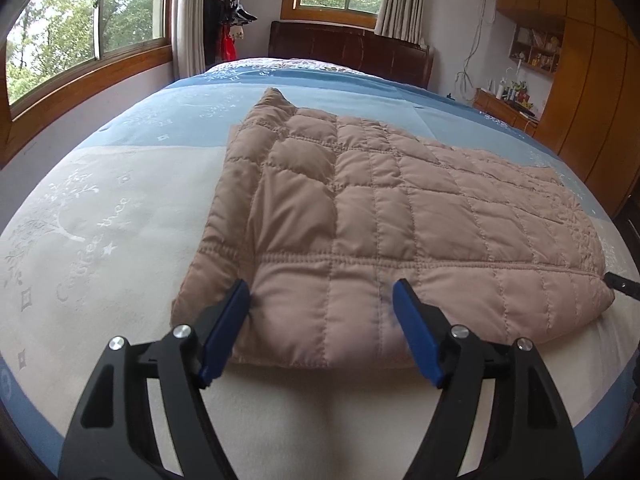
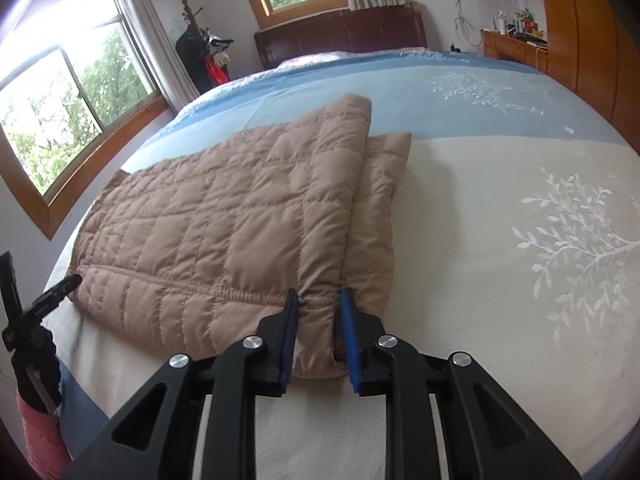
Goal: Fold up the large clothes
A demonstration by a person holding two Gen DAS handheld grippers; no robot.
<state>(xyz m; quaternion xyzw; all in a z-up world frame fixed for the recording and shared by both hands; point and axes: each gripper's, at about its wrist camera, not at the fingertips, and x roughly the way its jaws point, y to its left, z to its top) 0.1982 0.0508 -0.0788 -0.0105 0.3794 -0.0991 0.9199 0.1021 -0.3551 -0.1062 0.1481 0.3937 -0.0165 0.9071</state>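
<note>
A tan quilted jacket (image 1: 380, 208) lies folded flat on the bed (image 1: 120, 220), its hem toward me. My left gripper (image 1: 322, 294) is open wide at the hem's left part, with its blue fingers resting on the fabric and a broad span of hem between them. In the right wrist view, my right gripper (image 2: 320, 302) is shut on the jacket (image 2: 224, 220) at the hem's right corner, and puffy fabric is bunched between its blue pads. A folded sleeve layer (image 2: 384, 200) sticks out to the right. A gloved hand (image 2: 32, 360) holds the left tool.
The bed's near edge (image 2: 360, 440) is just below the grippers. A dark headboard (image 1: 352, 52), a coat stand (image 1: 230, 20) and windows (image 1: 80, 32) stand at the far end. A wooden wardrobe (image 1: 592, 100) and a cluttered desk (image 1: 508, 100) line the right side.
</note>
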